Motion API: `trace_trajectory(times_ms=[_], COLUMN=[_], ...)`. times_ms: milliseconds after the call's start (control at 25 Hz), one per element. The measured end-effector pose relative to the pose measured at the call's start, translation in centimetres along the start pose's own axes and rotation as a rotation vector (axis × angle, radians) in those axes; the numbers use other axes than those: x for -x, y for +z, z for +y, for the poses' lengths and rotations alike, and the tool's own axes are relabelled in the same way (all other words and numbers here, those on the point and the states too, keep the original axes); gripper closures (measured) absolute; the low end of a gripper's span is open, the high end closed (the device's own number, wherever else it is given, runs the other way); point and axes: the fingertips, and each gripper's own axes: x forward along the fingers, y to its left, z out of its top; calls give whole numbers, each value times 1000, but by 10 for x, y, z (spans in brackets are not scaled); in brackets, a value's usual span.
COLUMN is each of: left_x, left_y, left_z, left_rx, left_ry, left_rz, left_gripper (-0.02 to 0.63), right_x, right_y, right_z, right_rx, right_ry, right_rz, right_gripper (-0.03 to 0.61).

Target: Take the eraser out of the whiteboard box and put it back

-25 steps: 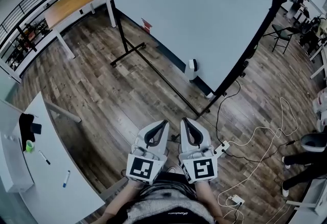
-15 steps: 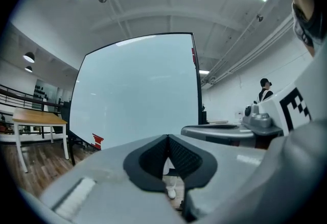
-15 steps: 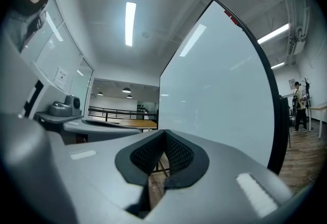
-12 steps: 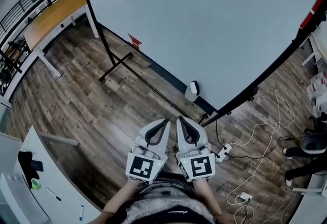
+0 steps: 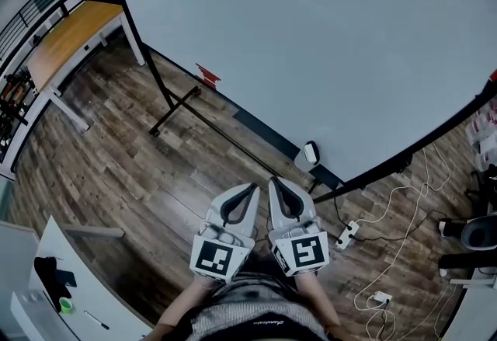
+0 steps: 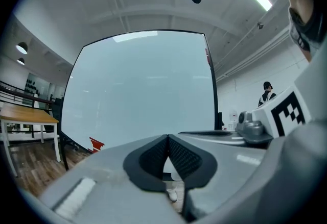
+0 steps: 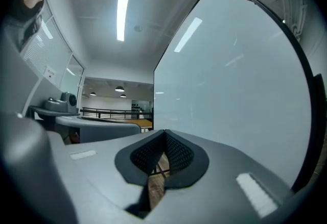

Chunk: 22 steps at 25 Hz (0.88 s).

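Eraser box (image 5: 309, 154) sits on the bottom edge of the whiteboard (image 5: 311, 44), ahead of both grippers. Left gripper (image 5: 248, 189) and right gripper (image 5: 274, 183) are side by side, jaws pinched together on nothing.

The whiteboard (image 5: 311, 44) runs off the top edge; the white object (image 5: 310, 153) beneath is indistinct.

We are in an open, office-like lab: a big whiteboard (image 5: 311, 44) on a black stand rises over a wood-plank floor (image 5: 132, 168). Around it we see a work table (image 5: 74, 29), a power strip (image 5: 347, 236) with loose cables, a balcony railing (image 7: 117, 112) and a ceiling strip light (image 7: 121, 16).
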Motion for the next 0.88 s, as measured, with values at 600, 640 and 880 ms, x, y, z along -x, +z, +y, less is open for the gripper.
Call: trace_trajectory(times_ms=[600, 640, 880], left_x=[-55, -62, -101], left_y=[-10, -8, 8], left_z=[5, 5, 4], left_rx=[13, 8, -6], left_ry=[-73, -77, -96], left_rz=[41, 40, 38], left_gripper=[612, 612, 612], right_x=[-20, -23, -40], right_y=[-4, -3, 12], right_z=[-48, -53, -83], right_rx=[-9, -14, -14], right_ry=[-72, -73, -85], right_rz=[23, 20, -5], right_gripper=[581, 581, 580])
